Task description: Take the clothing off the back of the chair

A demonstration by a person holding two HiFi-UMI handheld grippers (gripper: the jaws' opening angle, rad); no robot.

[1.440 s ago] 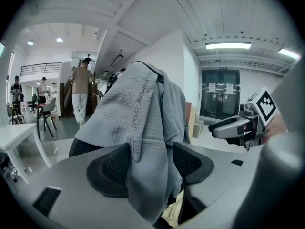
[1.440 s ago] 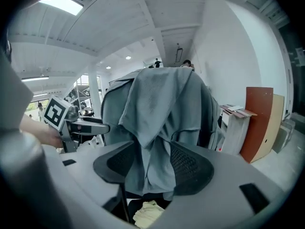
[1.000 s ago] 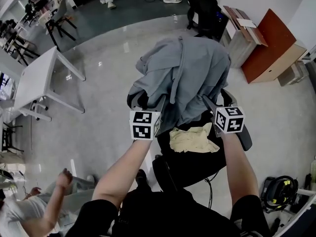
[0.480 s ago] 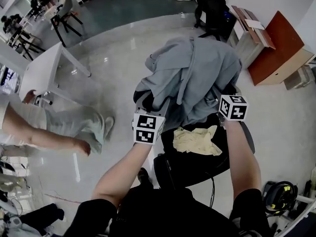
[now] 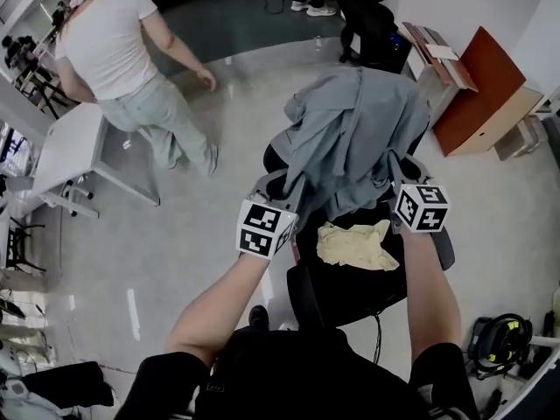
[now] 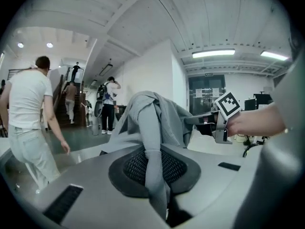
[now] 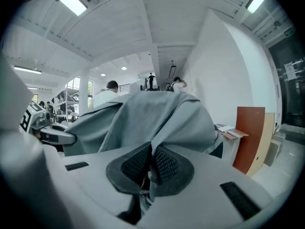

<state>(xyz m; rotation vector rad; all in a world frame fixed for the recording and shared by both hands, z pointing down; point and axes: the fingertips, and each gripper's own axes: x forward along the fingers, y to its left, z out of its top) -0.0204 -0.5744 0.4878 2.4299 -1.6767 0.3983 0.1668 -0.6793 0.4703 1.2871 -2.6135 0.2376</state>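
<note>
A grey garment point(image 5: 354, 134) hangs over the back of a black office chair point(image 5: 350, 291). My left gripper point(image 5: 287, 189) is at the garment's left edge; its jaws have just been closing and now pinch a fold of the grey cloth point(image 6: 151, 142). At the right edge, my right gripper point(image 5: 398, 171) has just been closing too and is shut on a gathered bit of the garment point(image 7: 157, 123). Each gripper shows in the other's view: the right gripper point(image 6: 209, 123) and the left gripper point(image 7: 52, 135). A yellow cloth point(image 5: 354, 245) lies on the seat.
A person in a white T-shirt point(image 5: 118, 59) walks at the upper left beside a white table point(image 5: 66, 151). A second black chair point(image 5: 367, 20) and leaning wooden boards point(image 5: 477, 81) stand at the back right. A black and yellow device point(image 5: 494, 339) sits on the floor, lower right.
Both grippers have shut on the garment's edges and lifted slightly. The person in the background has gone from crouching at the lower left to standing at the upper left.
</note>
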